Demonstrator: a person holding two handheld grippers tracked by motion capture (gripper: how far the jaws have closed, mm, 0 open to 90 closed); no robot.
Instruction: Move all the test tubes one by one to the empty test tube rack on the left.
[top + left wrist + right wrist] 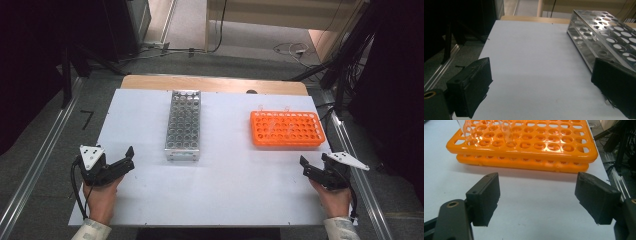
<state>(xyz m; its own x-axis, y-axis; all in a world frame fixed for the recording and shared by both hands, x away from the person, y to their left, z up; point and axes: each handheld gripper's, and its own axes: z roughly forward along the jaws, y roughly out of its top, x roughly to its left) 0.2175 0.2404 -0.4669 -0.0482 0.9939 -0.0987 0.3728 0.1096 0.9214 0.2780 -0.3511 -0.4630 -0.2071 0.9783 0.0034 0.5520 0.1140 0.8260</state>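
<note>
While both grippers sit near table (210, 200) edges, racks stand apart

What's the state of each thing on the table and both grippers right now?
Metal rack: flat on the table, holes look empty.
Orange rack: flat, holds two clear tubes upright.
Left gripper: open, holding nothing.
Right gripper: open, holding nothing.

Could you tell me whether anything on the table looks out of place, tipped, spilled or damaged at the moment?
Nothing stands out. The metal rack and the orange rack both sit flat and squarely on the white table, apart from each other. A few clear tubes stand upright in the orange rack. Both hand-held grippers, left and right, are open and empty.
</note>
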